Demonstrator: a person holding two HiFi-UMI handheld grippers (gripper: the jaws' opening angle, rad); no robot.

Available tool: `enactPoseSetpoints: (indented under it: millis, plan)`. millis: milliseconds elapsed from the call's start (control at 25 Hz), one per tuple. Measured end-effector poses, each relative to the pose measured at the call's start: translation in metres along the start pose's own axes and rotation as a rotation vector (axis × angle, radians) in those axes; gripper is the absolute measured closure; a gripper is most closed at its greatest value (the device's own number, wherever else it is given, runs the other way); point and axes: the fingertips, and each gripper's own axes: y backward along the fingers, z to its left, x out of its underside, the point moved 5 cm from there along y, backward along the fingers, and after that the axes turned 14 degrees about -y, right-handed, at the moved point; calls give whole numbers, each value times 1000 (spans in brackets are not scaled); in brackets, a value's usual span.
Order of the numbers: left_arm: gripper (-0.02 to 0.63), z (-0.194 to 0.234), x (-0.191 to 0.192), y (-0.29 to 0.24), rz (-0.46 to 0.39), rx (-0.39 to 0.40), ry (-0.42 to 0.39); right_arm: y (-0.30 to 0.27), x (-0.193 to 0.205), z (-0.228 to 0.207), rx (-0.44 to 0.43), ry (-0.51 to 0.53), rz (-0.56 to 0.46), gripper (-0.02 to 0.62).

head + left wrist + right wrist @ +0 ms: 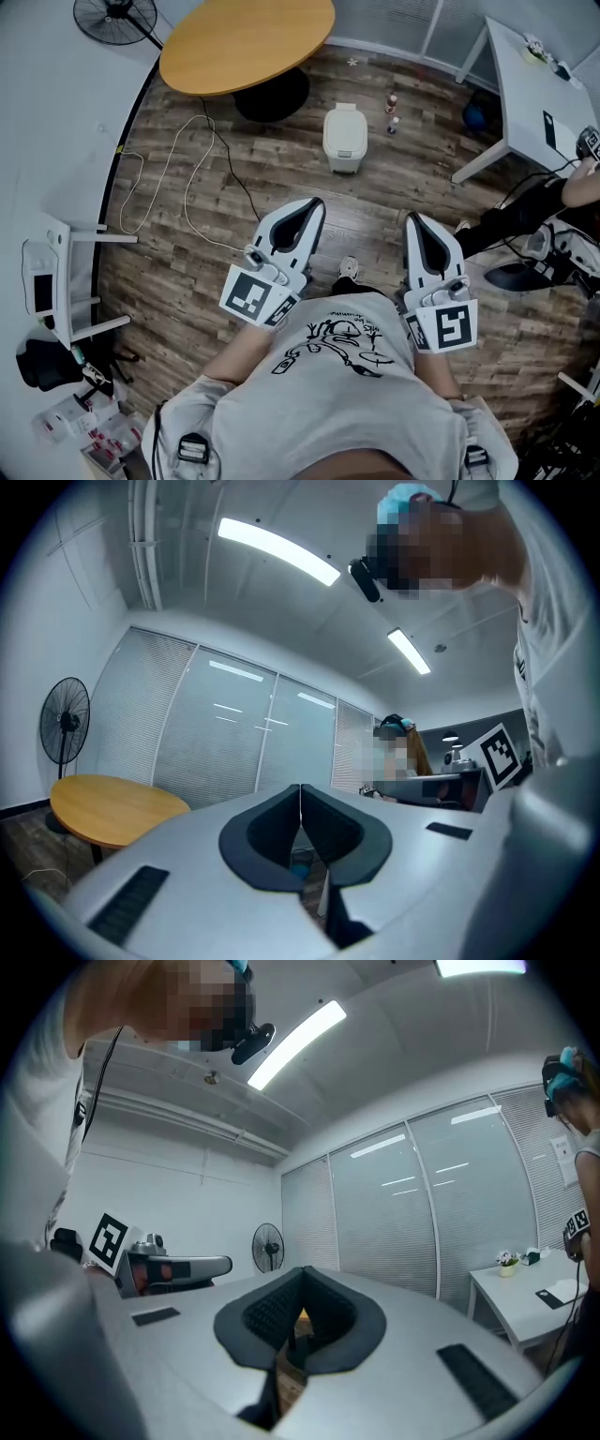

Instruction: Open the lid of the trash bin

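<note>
I am holding the left gripper (300,803) clenched, its dark pads pressing together along a single seam with nothing between them, and the right gripper (302,1283) is clenching the same way, empty as well. In the head view both are hovering side by side in front of my chest, well apart from each other, tips pointing forward over the wooden floor (187,281). Ahead of them and well apart, the white trash bin (344,139) is standing upright on the floor, roughly in line with the gap between the two grippers, its lid (345,122) lying shut. Two small bottles (392,112) are standing just to its right. Just beyond the bin, the round wooden table (247,42) is resting on its dark base, a white cable (187,178) is looping across the floor to the left, and a standing fan (114,19) is showing at the top left corner.
</note>
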Motion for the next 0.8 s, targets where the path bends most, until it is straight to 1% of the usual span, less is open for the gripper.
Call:
enactPoseSetpoints:
  millis: [280,640,800]
  plan:
    - [584,10,10,-29,25,-27,12,-25,-4,-27,-19,-5,31,589]
    - [584,29,20,-48,33,-32,19,-50,-4,-40,-21,-21,31,589]
    - [584,44,24,-61,27,-30,25,-71,-5,-45,-23,-12,32,589]
